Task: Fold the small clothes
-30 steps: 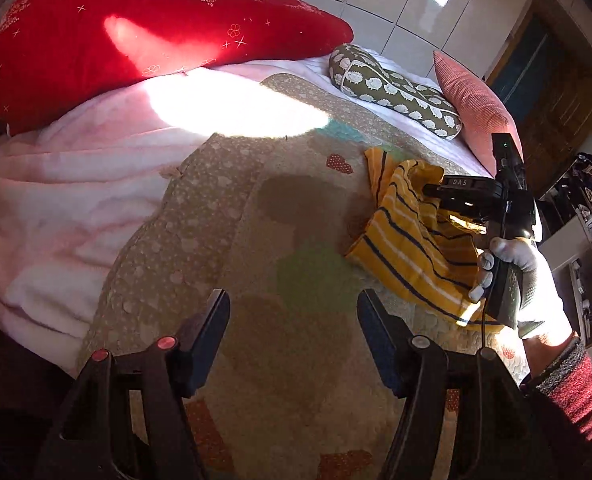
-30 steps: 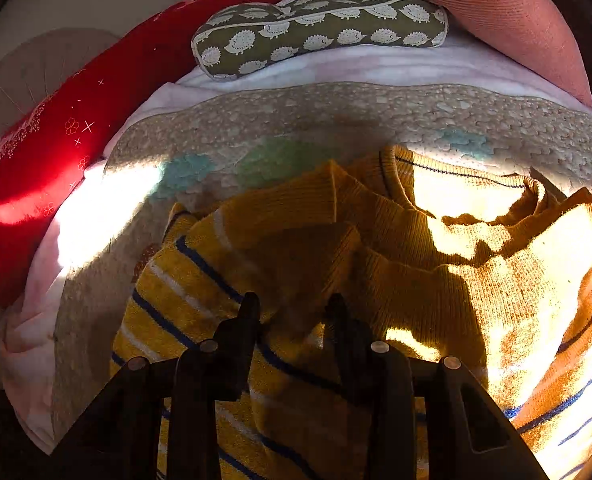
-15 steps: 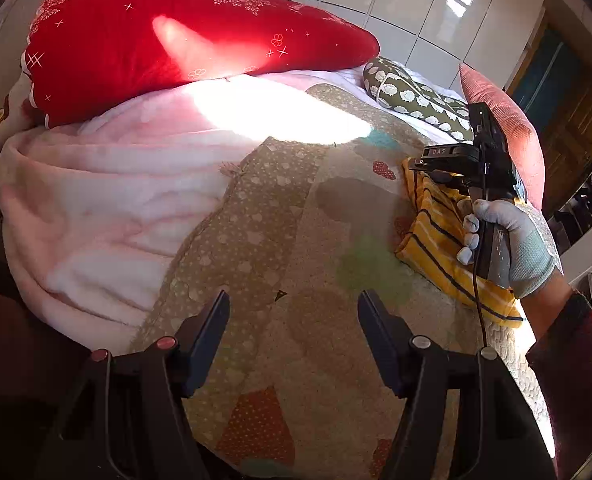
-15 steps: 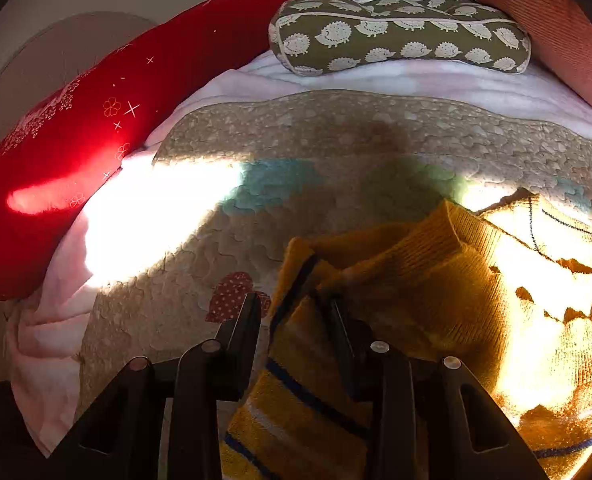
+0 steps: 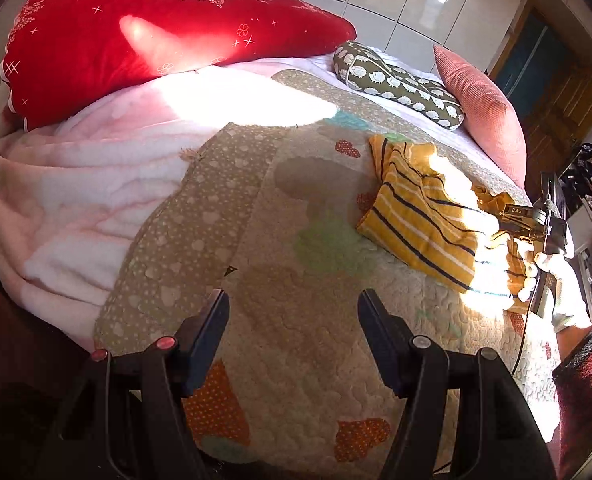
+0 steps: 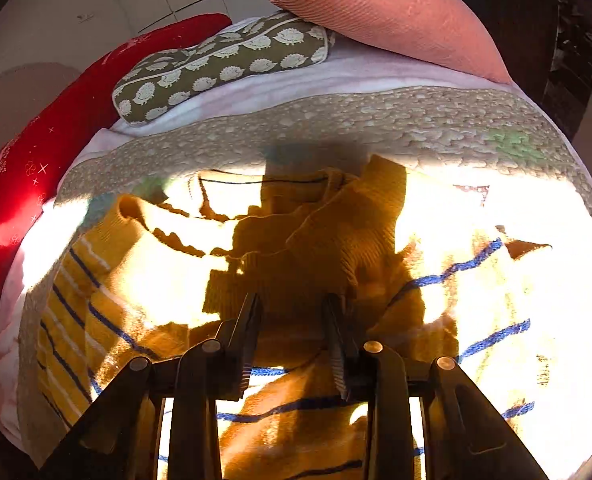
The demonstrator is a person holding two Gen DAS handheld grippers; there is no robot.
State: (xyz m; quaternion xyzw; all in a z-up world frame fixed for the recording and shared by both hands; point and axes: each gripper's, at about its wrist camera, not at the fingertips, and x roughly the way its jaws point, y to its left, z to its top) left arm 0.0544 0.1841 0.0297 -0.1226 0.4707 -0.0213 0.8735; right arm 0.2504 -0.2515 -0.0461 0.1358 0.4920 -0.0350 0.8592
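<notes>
A yellow striped sweater (image 5: 419, 216) is seen lying crumpled on a patchwork quilt (image 5: 296, 280) that covers the bed. The sweater is taken as the landmark here. Part of it is lit by bright sun and part is in shadow.

The right gripper (image 6: 294, 308) is held right over the sweater, pointing down at it. Its jaws have just been closing, and a bunched fold of yellow knit is seen between them. Whether the pads really press on the cloth cannot be told. In the left wrist view, the right gripper is held by a hand in a white glove (image 5: 555, 284) at the sweater's right edge.

The left gripper (image 5: 294, 320) is kept well apart from the sweater, to its left and nearer the camera. Its jaws are spread wide with only quilt under them.

Behind the sweater, a green pillow with hedgehogs (image 5: 399, 80) and a pink cushion (image 5: 483, 108) are found. Far to the sweater's left, a red pillow (image 5: 156, 40) is laid on a pink blanket (image 5: 96, 180).
</notes>
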